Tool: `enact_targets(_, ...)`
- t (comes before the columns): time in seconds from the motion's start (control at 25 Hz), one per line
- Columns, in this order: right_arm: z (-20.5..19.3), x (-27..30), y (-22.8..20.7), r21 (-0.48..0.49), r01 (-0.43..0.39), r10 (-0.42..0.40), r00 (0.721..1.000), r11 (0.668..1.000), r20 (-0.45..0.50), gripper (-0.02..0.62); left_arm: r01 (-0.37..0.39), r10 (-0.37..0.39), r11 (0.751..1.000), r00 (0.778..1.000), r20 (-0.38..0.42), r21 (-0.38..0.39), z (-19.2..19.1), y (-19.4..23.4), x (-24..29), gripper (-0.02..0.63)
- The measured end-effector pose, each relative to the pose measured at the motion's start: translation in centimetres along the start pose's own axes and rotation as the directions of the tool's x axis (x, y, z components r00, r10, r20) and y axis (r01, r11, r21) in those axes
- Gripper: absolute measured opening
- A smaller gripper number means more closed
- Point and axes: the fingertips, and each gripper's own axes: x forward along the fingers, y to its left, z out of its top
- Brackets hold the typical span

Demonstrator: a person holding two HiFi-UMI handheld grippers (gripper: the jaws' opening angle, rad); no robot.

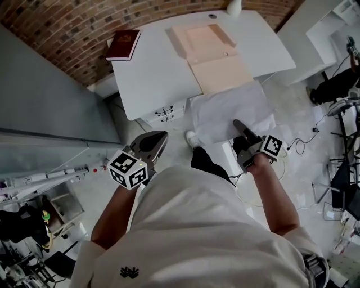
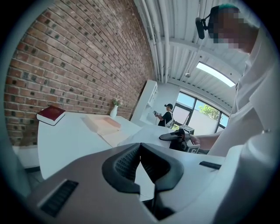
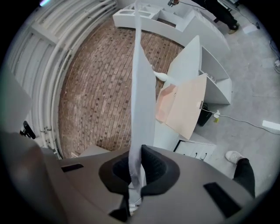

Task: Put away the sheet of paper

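Note:
A pale sheet of paper (image 1: 230,109) hangs in the air in front of the white table (image 1: 152,73), and my right gripper (image 1: 239,125) is shut on its near edge. In the right gripper view the sheet (image 3: 141,87) runs edge-on up out of the closed jaws of the right gripper (image 3: 139,153). An open peach folder (image 1: 211,53) lies on the table just beyond the sheet, one flap over the table's front edge. My left gripper (image 1: 162,136) is off to the left of the paper and apart from it. In its own view the left gripper (image 2: 140,146) has its tips together with nothing between them.
A dark red book (image 1: 122,45) lies at the table's far left and a white vase (image 1: 233,7) at the back. Drawers (image 1: 166,112) sit under the table. A grey panel (image 1: 50,95) stands at the left, white shelving (image 1: 326,34) at the right, and cables (image 1: 304,143) lie on the floor.

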Motion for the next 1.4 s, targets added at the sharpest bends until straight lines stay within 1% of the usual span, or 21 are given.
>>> enact_targets(0.28,8.3,5.8,-2.4,0.040,-0.019,0.021,0.998,0.999,-0.051,0.028,-0.073,0.073,0.997,0.997,-0.005,-0.005,4.7,3.7,5.9,0.023)
enact_targets(0.48,12.5,8.6,-4.7,0.070,-0.010,0.016,0.996,0.997,-0.085,0.028,-0.097,0.097,0.995,0.995,0.007,-0.004,7.9,4.7,9.7,0.023)
enact_targets(0.68,16.4,11.5,-8.1,0.124,0.004,0.007,0.996,0.992,-0.090,0.028,-0.129,0.129,0.992,0.992,-0.005,-0.013,9.2,6.9,13.0,0.023)
enact_targets(0.84,18.9,13.3,-10.5,0.145,0.028,-0.012,0.994,0.989,-0.108,0.028,-0.148,0.148,0.989,0.989,-0.018,-0.017,10.0,7.9,15.4,0.023)
enact_targets(1.08,21.9,16.4,-12.8,0.177,0.050,-0.024,0.989,0.983,-0.146,0.028,-0.184,0.184,0.983,0.983,-0.016,-0.013,11.5,9.4,18.6,0.023)
enact_targets(1.24,23.1,18.3,-13.8,0.200,0.065,-0.029,0.984,0.978,-0.174,0.028,-0.210,0.210,0.978,0.978,-0.006,-0.008,12.2,10.1,20.0,0.022)
enact_targets(1.4,23.7,19.7,-14.8,0.238,0.079,-0.041,0.986,0.968,-0.161,0.028,-0.209,0.208,0.978,0.978,-0.012,-0.009,12.3,10.3,20.0,0.023)
